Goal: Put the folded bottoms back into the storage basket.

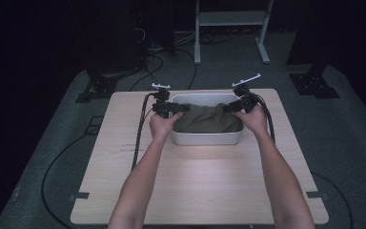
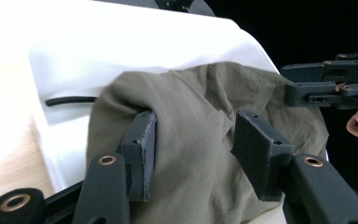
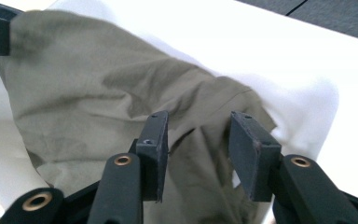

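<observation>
Forearms: two bare arms enter from the near edge of the table (image 1: 200, 191) and reach toward the tub.
Table: pale wood-grain top with rounded corners; a wide bare stretch lies between the near edge and the tub.
Left gripper (image 2: 196, 154): black jaws with flat, rough-edged pads stand apart over the cloth; the fabric lies loose in the gap and neither pad presses it, so the grip is released.
Right gripper (image 3: 198, 149): black jaws likewise parted, with crumpled fabric beneath and between them, not pinched.
Cloth (image 1: 209, 118): olive-green, thin, soft and wrinkled; it lies bunched inside the tub, spread from one short end to the other, its folds rising to about the rim.
Tub (image 1: 205, 138): white, smooth, rectangular with rounded corners; it sits at the far middle of the table, with bare wood on both sides.
Cables: black, trailing from each gripper along the table.
Beyond: dark floor, a pale frame stand (image 1: 231, 28) well behind the table.
</observation>
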Tool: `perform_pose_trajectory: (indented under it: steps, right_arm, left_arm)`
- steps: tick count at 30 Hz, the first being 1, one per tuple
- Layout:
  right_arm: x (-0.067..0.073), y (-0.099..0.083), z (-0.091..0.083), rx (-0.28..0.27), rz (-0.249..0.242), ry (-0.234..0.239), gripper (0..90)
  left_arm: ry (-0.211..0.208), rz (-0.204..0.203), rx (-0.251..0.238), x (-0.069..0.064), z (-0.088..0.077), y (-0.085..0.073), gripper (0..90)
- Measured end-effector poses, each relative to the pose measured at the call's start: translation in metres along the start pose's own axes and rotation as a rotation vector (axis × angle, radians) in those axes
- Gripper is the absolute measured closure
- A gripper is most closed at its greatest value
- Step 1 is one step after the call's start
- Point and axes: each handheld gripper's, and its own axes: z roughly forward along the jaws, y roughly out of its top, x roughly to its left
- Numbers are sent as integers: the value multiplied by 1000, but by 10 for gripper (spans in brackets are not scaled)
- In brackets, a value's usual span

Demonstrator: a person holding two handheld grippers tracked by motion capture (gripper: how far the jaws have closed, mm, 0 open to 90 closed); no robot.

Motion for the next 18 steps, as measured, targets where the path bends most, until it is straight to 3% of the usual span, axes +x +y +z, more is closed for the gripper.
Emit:
perform_pose_trajectory:
  steps: [8,18]
  right_arm:
    - [-5,-1,-13,-28,15,-6,616]
    - [-1,-9,-26,-49,11,13,670]
  left_arm:
    - [-16,-16,-42,2,-15,3,495]
    - [-70,-28,-60,-2,-20,-7,511]
